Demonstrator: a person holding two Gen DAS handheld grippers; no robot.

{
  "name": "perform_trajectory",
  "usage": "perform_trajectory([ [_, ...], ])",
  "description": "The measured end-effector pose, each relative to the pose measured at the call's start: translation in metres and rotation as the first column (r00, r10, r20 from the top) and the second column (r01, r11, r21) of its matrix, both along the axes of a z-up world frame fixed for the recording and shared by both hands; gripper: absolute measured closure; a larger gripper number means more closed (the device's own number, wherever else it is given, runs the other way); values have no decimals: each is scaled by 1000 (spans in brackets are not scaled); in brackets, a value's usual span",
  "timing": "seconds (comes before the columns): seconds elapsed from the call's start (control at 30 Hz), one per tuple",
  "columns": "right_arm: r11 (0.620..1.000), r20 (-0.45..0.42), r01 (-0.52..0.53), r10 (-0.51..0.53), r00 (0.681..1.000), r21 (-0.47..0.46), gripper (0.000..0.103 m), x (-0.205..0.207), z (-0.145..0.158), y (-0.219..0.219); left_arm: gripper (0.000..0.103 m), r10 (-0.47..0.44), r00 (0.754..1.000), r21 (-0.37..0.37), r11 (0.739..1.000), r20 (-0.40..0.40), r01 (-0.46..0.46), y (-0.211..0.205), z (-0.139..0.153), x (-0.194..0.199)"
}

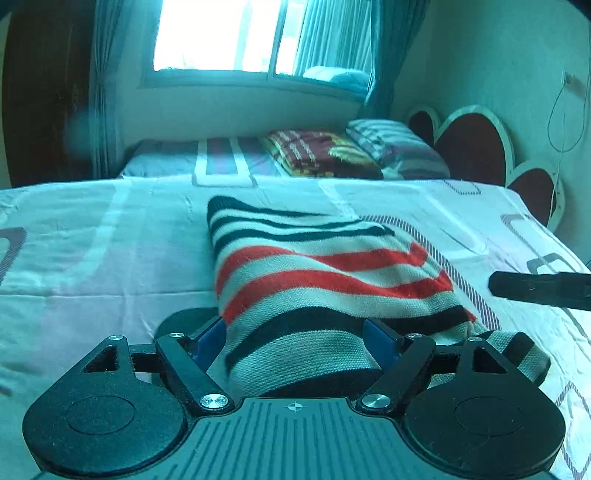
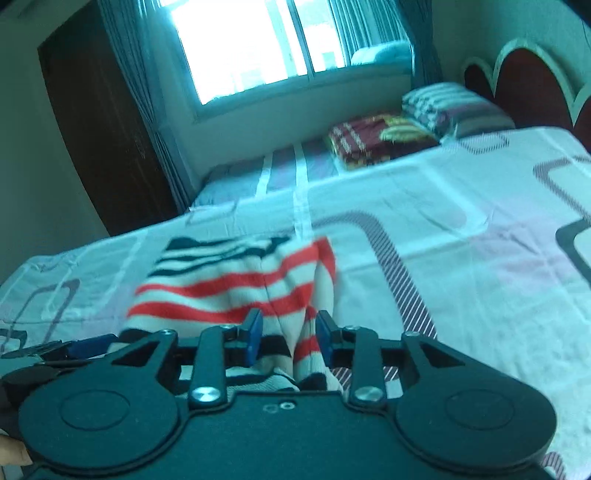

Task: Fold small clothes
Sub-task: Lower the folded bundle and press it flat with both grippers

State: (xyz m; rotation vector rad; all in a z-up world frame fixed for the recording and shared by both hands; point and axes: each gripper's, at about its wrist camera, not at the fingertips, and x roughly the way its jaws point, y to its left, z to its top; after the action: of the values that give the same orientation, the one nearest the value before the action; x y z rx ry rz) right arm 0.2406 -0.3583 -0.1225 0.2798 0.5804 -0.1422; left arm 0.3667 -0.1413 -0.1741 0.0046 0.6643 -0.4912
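the striped knit garment (image 1: pixel 317 280) lies on the patterned bedsheet (image 1: pixel 92 258), and everything else is placed from it; nearest, at its near hem, the left gripper (image 1: pixel 295 343) has its two blue-padded fingers (image 1: pixel 380 343) spread wide, the cloth running between them and over the right-hand one, so the tongs look released rather than pinching, though the knit hides the contact; in the right wrist view the right gripper (image 2: pixel 288 332) sits at the garment's (image 2: pixel 236 284) near right edge, its blue pads (image 2: pixel 253 332) close together with a bunched fold of red, white and dark stripes between them, grasping the cloth; just left of that grip, the other tool's blue pad peeks in low beside the hem; the garment's body stretches away from both grippers, red bands first, dark bands at its far end; beyond its far end, a second bed carries a folded dark red blanket (image 1: pixel 321 151) and a striped pillow (image 1: pixel 395 144); to the garment's far right stands a heart-shaped headboard (image 1: pixel 476 144); farthest behind it, a bright window (image 1: pixel 221 33) with curtains (image 1: pixel 103 81).
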Motion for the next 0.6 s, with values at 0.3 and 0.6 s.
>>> perform_trajectory([
  [0.3,998,-117,-55,51,992,-34,80,-13,-57,12,14,-73,997,65,995,-11,74,-11,-20,-5],
  [0.6,1000,-35,1,-2,999,-21,75,-18,-22,11,13,-65,998,45,997,21,64,-5,-1,-8],
])
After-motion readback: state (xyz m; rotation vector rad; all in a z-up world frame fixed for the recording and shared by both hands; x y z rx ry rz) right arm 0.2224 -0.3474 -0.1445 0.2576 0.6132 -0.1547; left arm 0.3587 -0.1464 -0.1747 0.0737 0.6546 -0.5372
